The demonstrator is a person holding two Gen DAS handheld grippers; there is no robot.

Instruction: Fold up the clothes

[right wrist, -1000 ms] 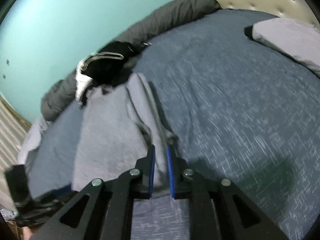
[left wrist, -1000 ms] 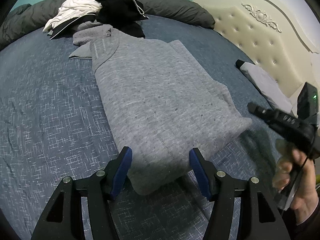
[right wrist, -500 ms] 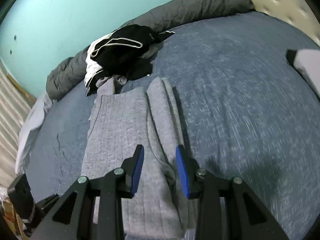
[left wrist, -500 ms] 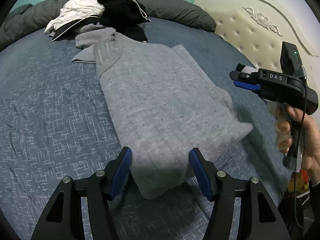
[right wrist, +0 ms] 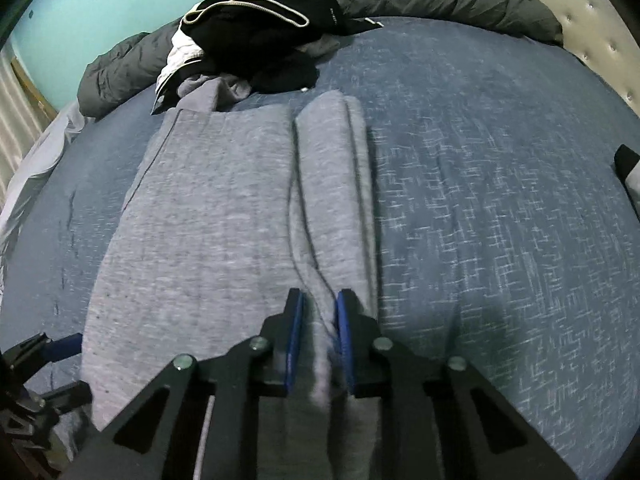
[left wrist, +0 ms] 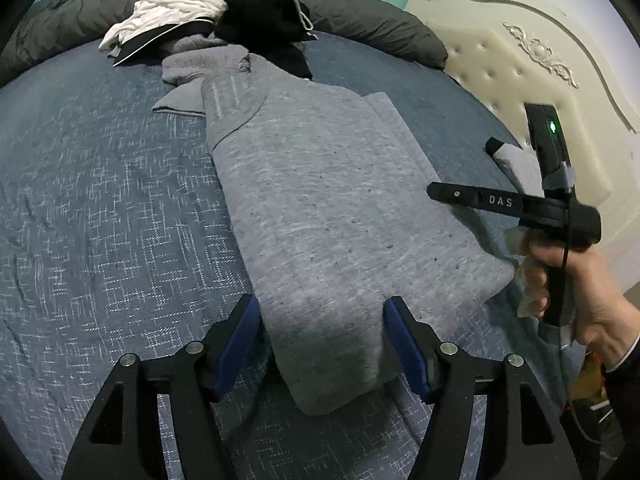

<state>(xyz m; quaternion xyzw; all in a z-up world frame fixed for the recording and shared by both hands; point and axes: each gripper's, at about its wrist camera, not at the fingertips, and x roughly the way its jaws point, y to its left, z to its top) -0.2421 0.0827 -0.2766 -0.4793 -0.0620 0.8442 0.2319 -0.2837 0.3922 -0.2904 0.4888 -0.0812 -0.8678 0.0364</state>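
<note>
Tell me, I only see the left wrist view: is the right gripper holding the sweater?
Observer: Yes. The right gripper is nearly closed, with a fold of the sweater between its pads.
Operator: Which part of it?
Observer: The near end of the folded-in strip along the sweater's right edge.
Operator: Anything at the bed's edge that I can't see?
Observer: A pale sheet lies bunched just past the end of the dark duvet.
</note>
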